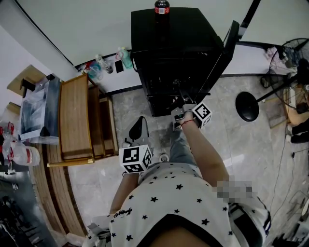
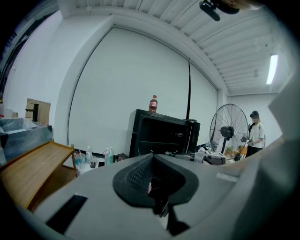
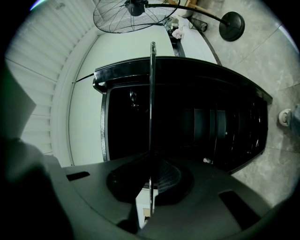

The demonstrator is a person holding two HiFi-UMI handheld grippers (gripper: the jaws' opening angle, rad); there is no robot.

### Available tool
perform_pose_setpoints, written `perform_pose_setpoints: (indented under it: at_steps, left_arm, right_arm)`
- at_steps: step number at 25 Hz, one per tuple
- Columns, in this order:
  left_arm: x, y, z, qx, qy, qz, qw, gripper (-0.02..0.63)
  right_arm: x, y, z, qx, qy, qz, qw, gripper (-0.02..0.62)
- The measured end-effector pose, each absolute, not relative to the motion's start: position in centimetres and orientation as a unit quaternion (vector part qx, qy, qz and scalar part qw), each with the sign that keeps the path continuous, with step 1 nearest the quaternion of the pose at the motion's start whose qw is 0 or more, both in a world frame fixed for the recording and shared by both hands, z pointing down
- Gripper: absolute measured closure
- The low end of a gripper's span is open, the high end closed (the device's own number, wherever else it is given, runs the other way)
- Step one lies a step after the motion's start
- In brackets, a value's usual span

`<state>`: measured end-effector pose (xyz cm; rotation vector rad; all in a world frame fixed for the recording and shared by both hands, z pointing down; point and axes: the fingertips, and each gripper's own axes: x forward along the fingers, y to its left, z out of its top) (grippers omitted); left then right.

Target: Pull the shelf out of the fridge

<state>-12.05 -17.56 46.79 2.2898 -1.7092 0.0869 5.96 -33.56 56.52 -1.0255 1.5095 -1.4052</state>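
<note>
A black mini fridge [image 1: 174,58] stands against the wall with its door [image 1: 222,53] swung open to the right. My right gripper [image 1: 177,107] is at the fridge's open front. In the right gripper view the picture is rolled on its side and the fridge [image 3: 197,117] fills it. There the thin shelf [image 3: 151,93] shows edge-on as a line running from the dark interior down between the jaws, and the right gripper [image 3: 150,187] is shut on its front edge. My left gripper [image 1: 139,127] hangs back near my body, shut and holding nothing, facing the fridge [image 2: 161,133].
A red-capped bottle [image 1: 161,7] stands on the fridge top. A wooden bench [image 1: 75,118] is at the left, with small bottles [image 1: 108,65] by the wall. A standing fan's base [image 1: 247,106] and cables lie to the right. A person [image 2: 255,133] stands far right.
</note>
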Motion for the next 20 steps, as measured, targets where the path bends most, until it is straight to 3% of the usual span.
perform_pose_setpoints:
  at_steps: [20]
  left_arm:
    - [-12.29,-17.46,46.94,0.794,-0.591,0.028,0.141,0.594]
  right_arm:
    - [5.99,-33.4,56.71,-0.415,0.593,-0.558,0.407,0.591]
